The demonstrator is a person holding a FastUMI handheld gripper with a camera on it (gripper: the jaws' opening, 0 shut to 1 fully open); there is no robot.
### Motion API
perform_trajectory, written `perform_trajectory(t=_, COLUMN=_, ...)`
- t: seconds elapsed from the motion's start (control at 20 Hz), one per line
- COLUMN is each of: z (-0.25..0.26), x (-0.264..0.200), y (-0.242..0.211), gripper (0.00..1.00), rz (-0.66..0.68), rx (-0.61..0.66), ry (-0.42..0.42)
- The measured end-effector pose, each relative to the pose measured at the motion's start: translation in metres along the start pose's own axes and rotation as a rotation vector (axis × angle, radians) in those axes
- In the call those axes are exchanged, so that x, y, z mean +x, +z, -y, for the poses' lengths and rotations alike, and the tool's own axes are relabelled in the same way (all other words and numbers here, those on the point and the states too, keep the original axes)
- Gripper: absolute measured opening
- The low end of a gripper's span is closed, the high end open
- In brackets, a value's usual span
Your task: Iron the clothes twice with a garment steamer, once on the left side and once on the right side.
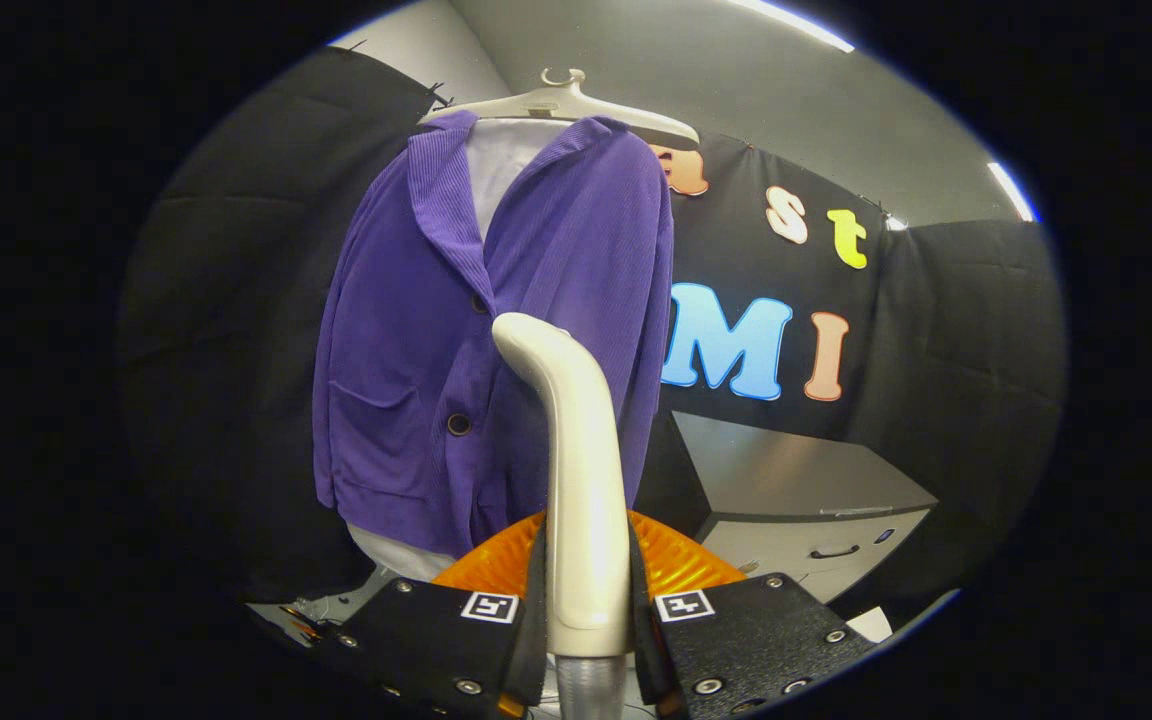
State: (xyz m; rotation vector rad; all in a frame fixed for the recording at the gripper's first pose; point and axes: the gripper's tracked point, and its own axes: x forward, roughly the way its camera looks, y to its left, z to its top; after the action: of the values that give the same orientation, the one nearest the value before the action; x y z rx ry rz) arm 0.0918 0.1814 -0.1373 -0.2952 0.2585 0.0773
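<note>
The hand-held gripper (586,610) clamps the steamer handle (576,470), so I'd glide its head slowly down the purple jacket (406,330).

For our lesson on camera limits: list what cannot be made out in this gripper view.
- Steamer head: faces away; the steamer handle hides its plate, so contact with the purple jacket is unclear.
- Steamer base: cut off below the gripper, jaws shut on the handle.
- Jacket's lower middle: hidden behind the handle.
</note>
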Motion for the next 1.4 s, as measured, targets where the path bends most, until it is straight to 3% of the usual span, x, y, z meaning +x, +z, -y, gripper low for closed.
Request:
perform_trajectory(t=0.4, z=-0.015, x=-0.002, y=-0.082, gripper=0.35, rz=-0.109, rx=-0.063, ry=0.014)
perform_trajectory(t=0.65, z=-0.024, x=0.002, y=-0.137, gripper=0.35, rz=-0.23, rx=-0.035, ry=0.049)
perform_trajectory(t=1.05, z=-0.021, x=0.002, y=-0.171, gripper=0.35, rz=-0.3, rx=-0.006, ry=0.045)
perform_trajectory(t=1.4, z=-0.018, x=-0.028, y=-0.219, gripper=0.35, rz=-0.479, rx=0.039, ry=0.1)
